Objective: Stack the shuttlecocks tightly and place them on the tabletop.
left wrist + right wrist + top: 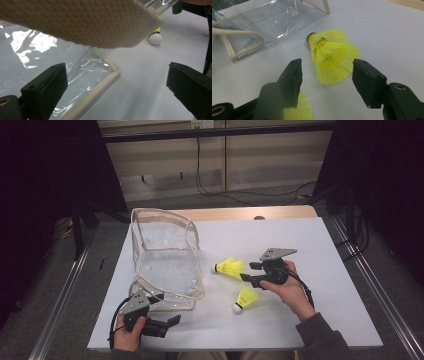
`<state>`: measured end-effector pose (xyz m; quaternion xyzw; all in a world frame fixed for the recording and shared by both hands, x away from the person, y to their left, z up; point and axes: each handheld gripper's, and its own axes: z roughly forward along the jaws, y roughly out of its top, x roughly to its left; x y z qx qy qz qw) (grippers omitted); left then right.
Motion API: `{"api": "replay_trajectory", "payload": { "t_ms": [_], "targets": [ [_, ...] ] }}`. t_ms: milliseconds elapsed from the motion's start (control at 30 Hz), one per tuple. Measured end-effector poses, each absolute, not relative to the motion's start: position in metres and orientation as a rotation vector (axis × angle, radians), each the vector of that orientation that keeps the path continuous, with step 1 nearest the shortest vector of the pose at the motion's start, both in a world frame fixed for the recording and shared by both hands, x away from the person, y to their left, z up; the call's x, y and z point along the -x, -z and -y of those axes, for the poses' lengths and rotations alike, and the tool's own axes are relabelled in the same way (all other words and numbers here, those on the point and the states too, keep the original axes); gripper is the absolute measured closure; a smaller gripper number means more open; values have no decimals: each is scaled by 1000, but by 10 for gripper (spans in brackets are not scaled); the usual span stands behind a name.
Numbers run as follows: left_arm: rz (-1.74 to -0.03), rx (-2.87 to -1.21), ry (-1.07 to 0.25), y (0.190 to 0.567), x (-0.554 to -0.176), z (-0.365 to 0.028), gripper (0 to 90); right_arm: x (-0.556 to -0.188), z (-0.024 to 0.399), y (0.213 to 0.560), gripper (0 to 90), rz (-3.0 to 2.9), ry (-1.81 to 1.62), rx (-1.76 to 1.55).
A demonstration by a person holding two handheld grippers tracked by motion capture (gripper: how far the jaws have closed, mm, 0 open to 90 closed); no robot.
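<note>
Right gripper (248, 271) released, jaws apart at frame centre, just beside yellow shuttlecock (229, 267); left gripper (171, 324) released, lower left, near clear bag (165, 265)

- High view: the white worktop (300, 250) is evenly and fairly brightly lit from above; the room around it falls off into near black at both sides; shadows under the hands are soft and short
- The clear bag (167, 262) throws pale glare patches off its creased plastic; the picture is slightly soft overall
- Left gripper view: a woven strap (82, 22) lies very close to the lens and blurred; bright white reflections streak the plastic; the black jaws are soft-edged
- Right gripper view: the yellow shuttlecock (332, 56) is sharp and vivid; the jaws nearest the lens blur; the far corners dim
</note>
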<state>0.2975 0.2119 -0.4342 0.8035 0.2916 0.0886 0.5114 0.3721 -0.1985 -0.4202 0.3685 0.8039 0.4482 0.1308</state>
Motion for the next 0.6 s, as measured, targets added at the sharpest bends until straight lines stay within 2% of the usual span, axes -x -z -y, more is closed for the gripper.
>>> {"api": "replay_trajectory", "payload": {
  "t_ms": [133,367,600],
  "targets": [
    [-702,-1932,-211,434,-298,-212,32,-370,202,418,379,-2320,-1303,-1077],
    [-702,-1934,-212,434,-297,-212,32,-365,207,418,256,-2314,-1307,-1096],
    [-703,-1926,-213,434,-297,-212,32,-358,213,420,272,-2305,-1312,-1097]
  ]
}}
